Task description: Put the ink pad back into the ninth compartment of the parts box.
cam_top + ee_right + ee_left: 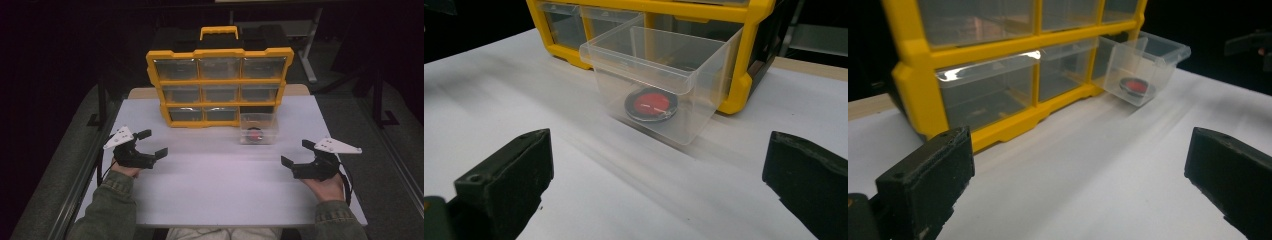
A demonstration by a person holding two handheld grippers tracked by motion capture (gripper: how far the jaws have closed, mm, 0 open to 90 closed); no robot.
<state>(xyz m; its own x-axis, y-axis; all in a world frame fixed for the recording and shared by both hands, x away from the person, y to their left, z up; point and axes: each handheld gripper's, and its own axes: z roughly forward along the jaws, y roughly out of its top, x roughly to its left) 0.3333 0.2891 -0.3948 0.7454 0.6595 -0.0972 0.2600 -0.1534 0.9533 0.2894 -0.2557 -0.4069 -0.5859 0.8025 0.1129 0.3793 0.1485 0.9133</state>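
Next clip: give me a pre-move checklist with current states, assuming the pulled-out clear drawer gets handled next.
1. Left tool open and empty: ok.
2. Right tool open and empty: ok.
3. Clear drawer out of the yellow organizer, resting on the white table: ok.
4. Red-centred round item lying flat inside the drawer: ok.
5. Bare table between the right tool and the drawer: ok.
6. Whether the drawer is fully free of its bottom-right slot: cannot tell.

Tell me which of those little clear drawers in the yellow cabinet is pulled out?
The bottom-right drawer of the yellow cabinet. It juts forward onto the white table with a red-and-black round object inside; the other eight sit flush in their slots.
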